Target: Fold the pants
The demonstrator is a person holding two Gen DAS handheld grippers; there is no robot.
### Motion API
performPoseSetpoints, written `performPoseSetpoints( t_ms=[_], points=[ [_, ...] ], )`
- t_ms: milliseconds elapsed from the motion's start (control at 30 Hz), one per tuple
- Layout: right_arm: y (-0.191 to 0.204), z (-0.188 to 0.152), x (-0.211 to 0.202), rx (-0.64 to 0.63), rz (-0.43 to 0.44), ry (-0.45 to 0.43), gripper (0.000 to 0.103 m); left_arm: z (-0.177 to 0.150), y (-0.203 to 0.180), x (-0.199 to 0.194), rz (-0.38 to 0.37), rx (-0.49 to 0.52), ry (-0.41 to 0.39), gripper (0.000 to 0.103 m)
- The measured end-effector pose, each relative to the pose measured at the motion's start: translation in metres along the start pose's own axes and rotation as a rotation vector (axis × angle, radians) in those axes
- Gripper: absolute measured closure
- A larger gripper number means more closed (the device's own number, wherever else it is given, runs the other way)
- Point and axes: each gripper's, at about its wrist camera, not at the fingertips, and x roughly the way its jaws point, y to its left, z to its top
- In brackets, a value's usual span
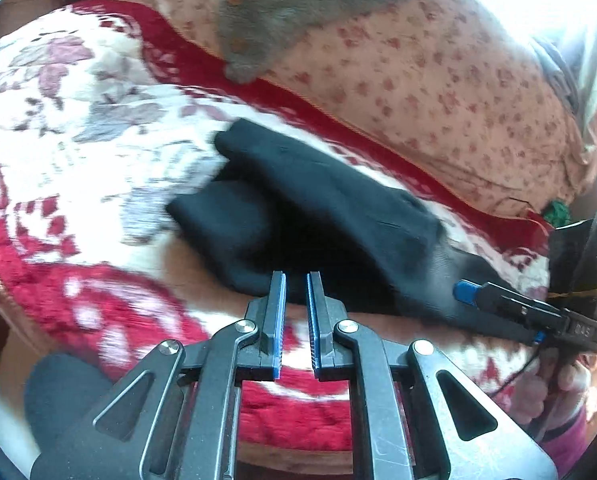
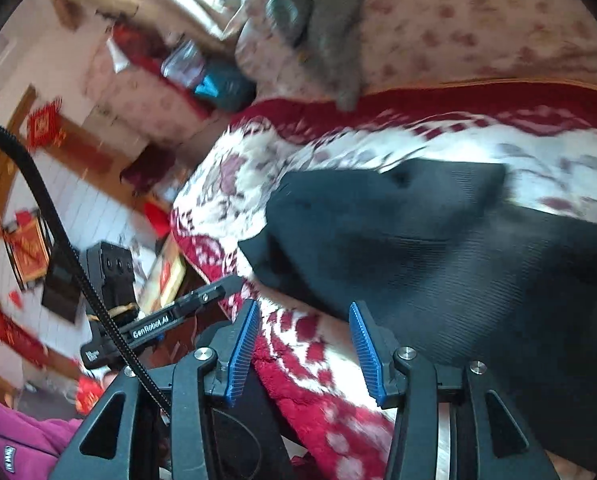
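Left wrist view: the left claw (image 1: pixel 296 280) is nearly closed and empty, just short of the black pants (image 1: pixel 318 220), which lie folded over on the red-and-white floral blanket (image 1: pixel 78 120) of the bed. The next fold probably needs a clean pinch on the near edge, not a bunched layer

Right wrist view: the right claw (image 2: pixel 304 312) stands open, holding nothing, with its pads over the pants' ribbed near edge (image 2: pixel 438 260); the cloth looks soft, dark and doubled

Black ribbed-knit cloth pants (image 2: pixel 458 248), matt. Red-and-white floral plush blanket (image 1: pixel 78 128), fuzzy. Blue ridged plastic gripper pads (image 2: pixel 242 344).
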Motion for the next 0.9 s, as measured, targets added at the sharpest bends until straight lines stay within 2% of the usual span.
performPoseSetpoints(
  t_ms=[100, 200, 300, 333, 467, 567, 667, 700, 800, 900],
  points=[
    [0.023, 0.009, 0.017, -0.082, -0.042, -0.008, 0.058, 0.007, 0.016, 0.001, 0.022, -0.015, -0.014, 0.095],
    [0.038, 0.016, 0.028, -0.143, -0.073, -0.007, 0.057, 0.021, 0.028, 0.007, -0.016, -0.035, -0.006, 0.092],
    [0.040, 0.019, 0.039, -0.083, 0.001, 0.003, 0.057, 0.033, 0.037, 0.015, -0.048, -0.061, -0.002, 0.063],
    [0.043, 0.021, 0.044, -0.081, -0.005, 0.001, 0.057, 0.036, 0.039, 0.017, -0.059, -0.066, -0.001, 0.060],
    [0.062, 0.030, 0.058, -0.203, -0.155, -0.013, 0.057, 0.049, 0.043, 0.029, -0.094, -0.060, 0.035, 0.059],
    [0.067, 0.041, 0.068, -0.218, -0.152, -0.003, 0.057, 0.060, 0.050, 0.039, -0.096, -0.062, 0.049, 0.059],
    [0.074, 0.044, 0.079, -0.296, -0.217, -0.007, 0.055, 0.072, 0.060, 0.048, -0.109, -0.090, 0.049, 0.059],
    [0.077, 0.043, 0.085, -0.338, -0.261, -0.009, 0.052, 0.077, 0.064, 0.054, -0.111, -0.105, 0.062, 0.059],
    [0.080, 0.030, 0.099, -0.439, -0.375, -0.016, 0.052, 0.085, 0.068, 0.065, -0.132, -0.132, 0.076, 0.059],
    [0.080, 0.016, 0.110, -0.525, -0.453, -0.010, 0.052, 0.091, 0.068, 0.074, -0.139, -0.120, 0.078, 0.059]
  ],
)
